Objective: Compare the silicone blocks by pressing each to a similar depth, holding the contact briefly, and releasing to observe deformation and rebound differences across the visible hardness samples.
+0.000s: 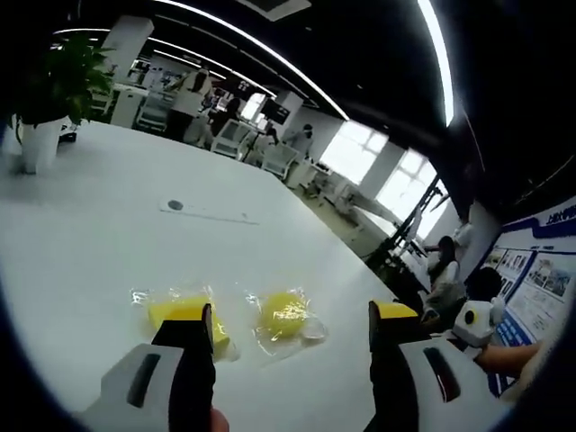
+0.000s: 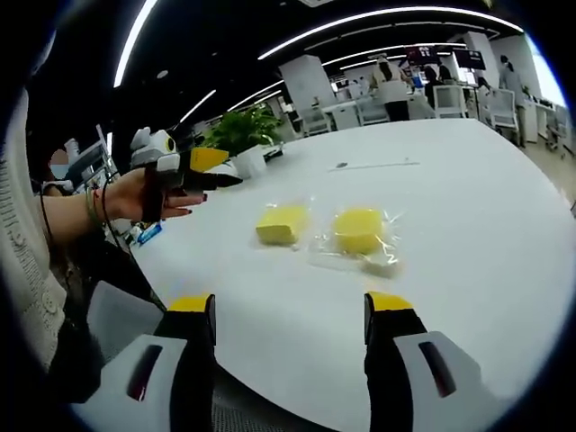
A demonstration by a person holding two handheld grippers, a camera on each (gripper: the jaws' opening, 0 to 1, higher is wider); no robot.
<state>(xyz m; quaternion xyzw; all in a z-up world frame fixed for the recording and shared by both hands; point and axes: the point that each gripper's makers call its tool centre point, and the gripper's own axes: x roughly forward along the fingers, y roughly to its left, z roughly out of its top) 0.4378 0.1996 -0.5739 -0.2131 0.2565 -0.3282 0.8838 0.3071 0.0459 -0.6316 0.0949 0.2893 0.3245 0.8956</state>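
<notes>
left claw (image 1: 292,337) spread wide, nothing between the jaws, hovering over the white surface (image 1: 108,225). just ahead of it, two yellow silicone blocks in clear wrap: rectangular block (image 1: 184,312) partly hidden behind the left jaw tip, round block (image 1: 283,313) in the gap between the jaws but beyond the tips, not touched. blocks side by side, near each other but apart. farther back on the surface, a flat strip with a dark dot (image 1: 207,211) and a potted plant (image 1: 49,94) near the far corner.

right claw (image 2: 290,310) likewise wide open and empty, held near the surface's close edge, yellow pads at both jaw tips. same two blocks seen well ahead of it: rectangular block (image 2: 281,223) toward the left jaw's side, round block (image 2: 358,229) roughly in line with the right jaw, both lying flat, clearly apart from the tips. left claw seen here too (image 2: 211,171), held up in a hand (image 2: 126,196) off the surface's left edge, away from the blocks. people and chairs blurred in the background.
</notes>
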